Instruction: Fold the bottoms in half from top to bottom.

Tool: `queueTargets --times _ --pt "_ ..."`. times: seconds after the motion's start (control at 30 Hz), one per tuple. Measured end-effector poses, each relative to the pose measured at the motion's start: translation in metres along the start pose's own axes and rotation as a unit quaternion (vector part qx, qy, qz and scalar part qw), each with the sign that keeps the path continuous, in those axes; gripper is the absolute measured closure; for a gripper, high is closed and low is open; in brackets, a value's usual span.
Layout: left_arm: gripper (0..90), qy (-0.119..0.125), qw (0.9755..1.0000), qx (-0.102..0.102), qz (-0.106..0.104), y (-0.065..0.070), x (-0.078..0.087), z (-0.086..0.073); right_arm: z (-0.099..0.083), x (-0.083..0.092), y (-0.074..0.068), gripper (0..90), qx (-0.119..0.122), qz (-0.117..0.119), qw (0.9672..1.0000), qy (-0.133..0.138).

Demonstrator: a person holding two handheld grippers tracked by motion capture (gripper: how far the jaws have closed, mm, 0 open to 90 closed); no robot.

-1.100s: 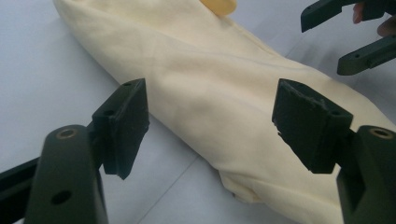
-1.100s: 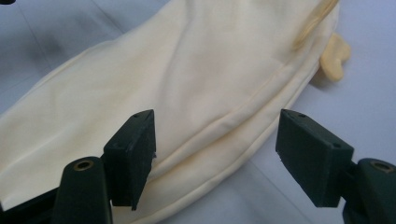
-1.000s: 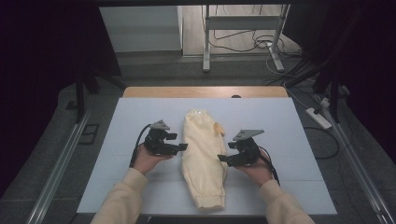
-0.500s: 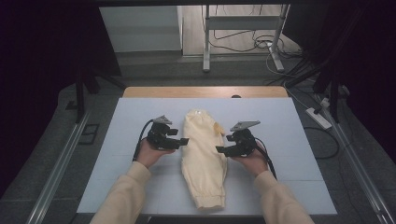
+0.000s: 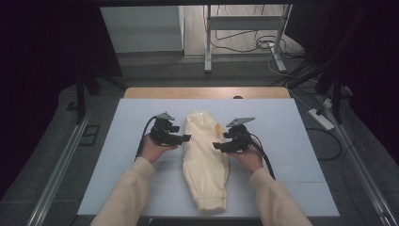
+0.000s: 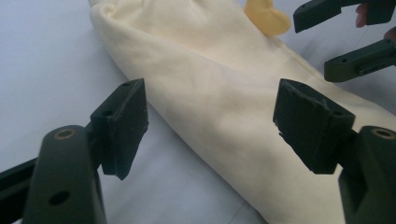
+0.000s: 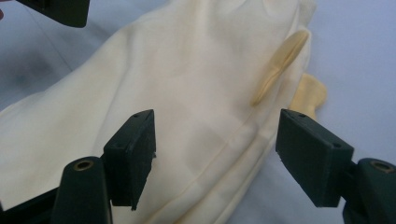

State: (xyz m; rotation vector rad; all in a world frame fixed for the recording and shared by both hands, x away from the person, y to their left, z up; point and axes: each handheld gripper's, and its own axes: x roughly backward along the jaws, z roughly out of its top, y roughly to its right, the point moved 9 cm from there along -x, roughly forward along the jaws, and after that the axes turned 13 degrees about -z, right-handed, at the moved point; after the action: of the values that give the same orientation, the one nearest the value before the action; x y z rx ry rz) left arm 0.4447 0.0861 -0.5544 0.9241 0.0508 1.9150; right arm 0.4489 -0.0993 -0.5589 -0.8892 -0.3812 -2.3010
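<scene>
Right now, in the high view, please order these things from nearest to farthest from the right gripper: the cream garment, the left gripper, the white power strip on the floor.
1. The cream garment, just beside the right gripper, toward the table's middle.
2. The left gripper, across the garment, on its other side.
3. The white power strip, off the table, on the floor at the right.

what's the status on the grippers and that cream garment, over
Left gripper open, right gripper open, flanking the garment. Cream garment folded lengthwise, flat on the white board, not gripped. Nothing in the way.
</scene>
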Motion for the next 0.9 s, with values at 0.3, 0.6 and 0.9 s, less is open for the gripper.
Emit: queueTargets --times 0.3,0.6,0.9 --pt "26.7 -0.006 1.0 0.007 0.002 -0.012 -0.008 0.007 0.014 -0.01 0.007 28.7 -0.011 -0.008 0.9999 0.004" --pt "25.6 -0.003 0.9997 0.025 0.001 -0.031 -0.015 0.012 0.022 -0.023 0.024 29.0 -0.031 -0.014 0.9994 0.006" --pt "26.8 -0.015 0.9992 0.036 0.001 -0.044 -0.023 0.011 0.024 -0.038 0.036 28.7 -0.05 -0.009 0.9987 -0.003"
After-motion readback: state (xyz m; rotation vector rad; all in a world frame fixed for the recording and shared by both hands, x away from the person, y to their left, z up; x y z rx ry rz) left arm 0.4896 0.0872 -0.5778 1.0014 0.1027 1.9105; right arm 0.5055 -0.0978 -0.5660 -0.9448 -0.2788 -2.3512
